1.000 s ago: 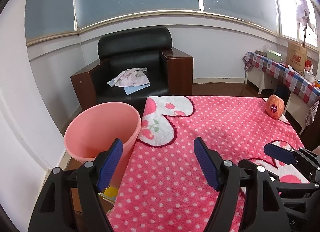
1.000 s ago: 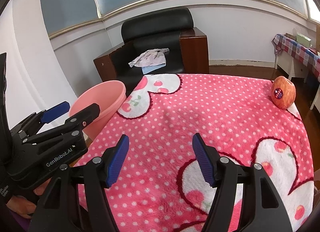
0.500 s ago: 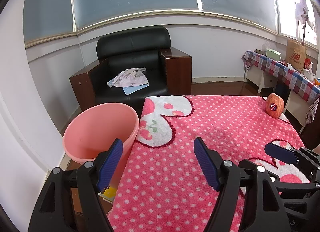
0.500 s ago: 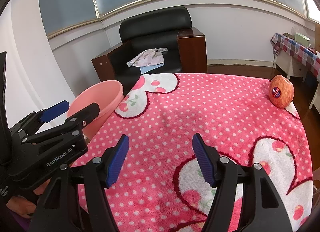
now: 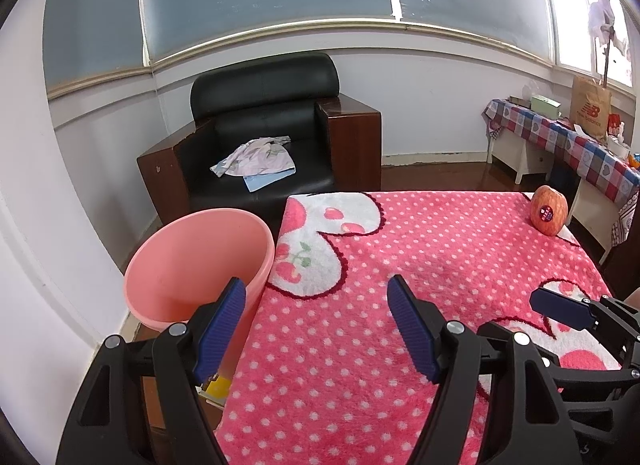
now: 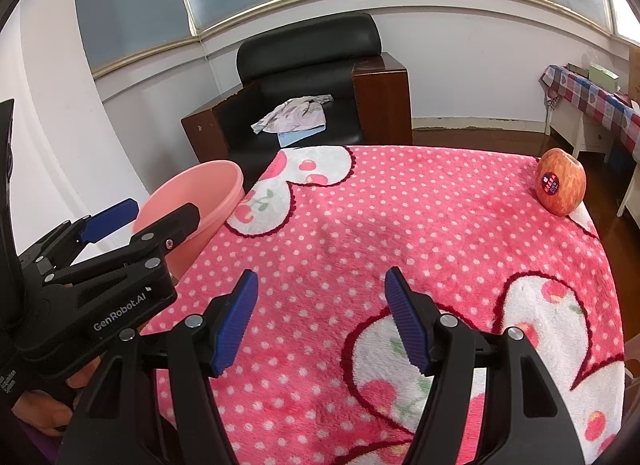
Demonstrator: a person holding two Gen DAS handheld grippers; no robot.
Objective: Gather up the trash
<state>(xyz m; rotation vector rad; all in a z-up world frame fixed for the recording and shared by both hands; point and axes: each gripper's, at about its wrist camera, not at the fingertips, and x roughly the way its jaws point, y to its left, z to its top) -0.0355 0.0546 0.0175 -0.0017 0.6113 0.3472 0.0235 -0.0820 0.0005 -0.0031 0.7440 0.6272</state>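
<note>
I'm holding both grippers, left (image 5: 312,325) and right (image 6: 320,321), fingers apart and empty, over the surface (image 6: 400,225). No trash showing, only an apple (image 6: 560,181); the bin (image 5: 192,265) is waiting left.

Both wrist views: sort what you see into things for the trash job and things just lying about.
For the job:
- pink bin beside the table
- left gripper, open, empty
- right gripper, open, empty

Lying about:
- apple with a sticker, far corner of the pink blanket
- clothes on the black armchair
- paper bag on the checked side table
</note>
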